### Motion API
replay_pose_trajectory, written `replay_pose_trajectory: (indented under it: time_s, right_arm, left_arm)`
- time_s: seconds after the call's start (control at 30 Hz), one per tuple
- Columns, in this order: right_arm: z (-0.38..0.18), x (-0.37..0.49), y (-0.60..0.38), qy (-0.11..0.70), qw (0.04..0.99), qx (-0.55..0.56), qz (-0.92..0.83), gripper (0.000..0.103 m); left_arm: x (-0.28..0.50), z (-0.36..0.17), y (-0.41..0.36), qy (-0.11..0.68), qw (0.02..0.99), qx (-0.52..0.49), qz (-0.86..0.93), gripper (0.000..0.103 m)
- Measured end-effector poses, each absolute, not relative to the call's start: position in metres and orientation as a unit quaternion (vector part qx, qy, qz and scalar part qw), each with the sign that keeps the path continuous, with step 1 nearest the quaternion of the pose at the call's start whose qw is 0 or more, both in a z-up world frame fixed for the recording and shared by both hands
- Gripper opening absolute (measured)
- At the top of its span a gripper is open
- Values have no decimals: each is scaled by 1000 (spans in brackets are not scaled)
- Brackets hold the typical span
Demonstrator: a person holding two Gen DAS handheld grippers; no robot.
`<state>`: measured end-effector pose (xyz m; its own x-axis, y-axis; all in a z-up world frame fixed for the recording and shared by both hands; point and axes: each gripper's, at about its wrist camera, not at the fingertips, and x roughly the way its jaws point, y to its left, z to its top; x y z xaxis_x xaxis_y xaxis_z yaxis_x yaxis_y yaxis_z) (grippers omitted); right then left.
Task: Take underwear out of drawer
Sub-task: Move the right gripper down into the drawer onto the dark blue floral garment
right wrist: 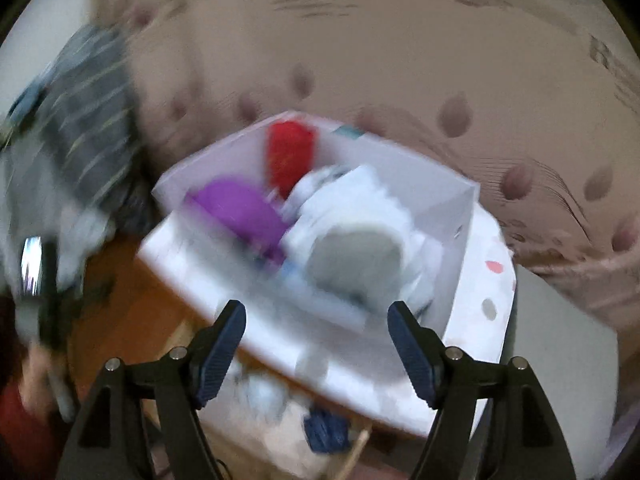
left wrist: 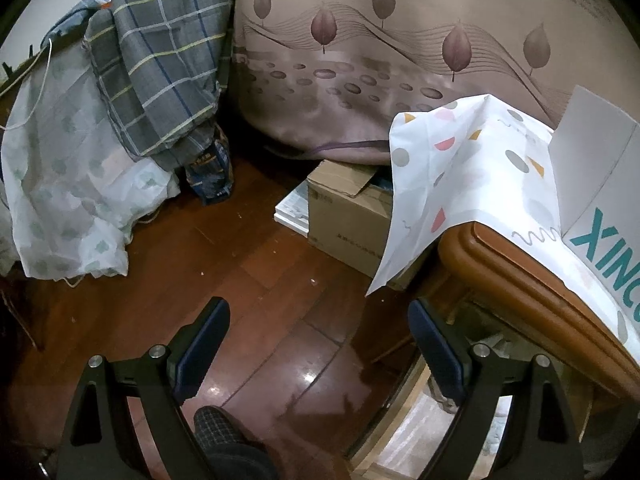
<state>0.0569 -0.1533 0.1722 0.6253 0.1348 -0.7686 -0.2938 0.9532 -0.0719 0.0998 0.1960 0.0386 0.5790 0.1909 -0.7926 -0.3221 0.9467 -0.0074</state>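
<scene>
In the blurred right wrist view a white box [right wrist: 456, 216] stands on a wooden cabinet top and holds folded garments: a purple one [right wrist: 240, 208], a red one [right wrist: 290, 156] and a white and grey pile [right wrist: 360, 236]. My right gripper [right wrist: 316, 320] is open and empty, just in front of the box. Below its near edge an opening shows dim white and dark blue cloth [right wrist: 326, 428]. My left gripper [left wrist: 320, 320] is open and empty above the wooden floor, left of the cabinet [left wrist: 520, 276]. The white box with teal letters [left wrist: 600, 200] is at the right.
A patterned white cloth [left wrist: 448, 184] hangs over the cabinet corner. A cardboard box [left wrist: 348, 212] and papers lie on the floor by a bed with a leaf-print cover [left wrist: 380, 80]. A plaid cloth [left wrist: 160, 60] and a white net cloth [left wrist: 68, 184] hang at left.
</scene>
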Motion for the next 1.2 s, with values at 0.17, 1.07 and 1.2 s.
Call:
replay_pose_trajectory:
  time_s: [0.17, 1.07, 1.2]
  right_arm:
    - [112, 19, -145, 476, 847, -154, 180, 75]
    - [-137, 69, -139, 600, 701, -342, 178, 76]
    - [-140, 71, -151, 614, 701, -309, 188, 76]
  left_arm:
    - [100, 38, 196, 435, 885, -74, 146, 89]
    - [105, 23, 175, 465, 877, -32, 119, 89]
    - [104, 24, 173, 463, 878, -29, 117, 89]
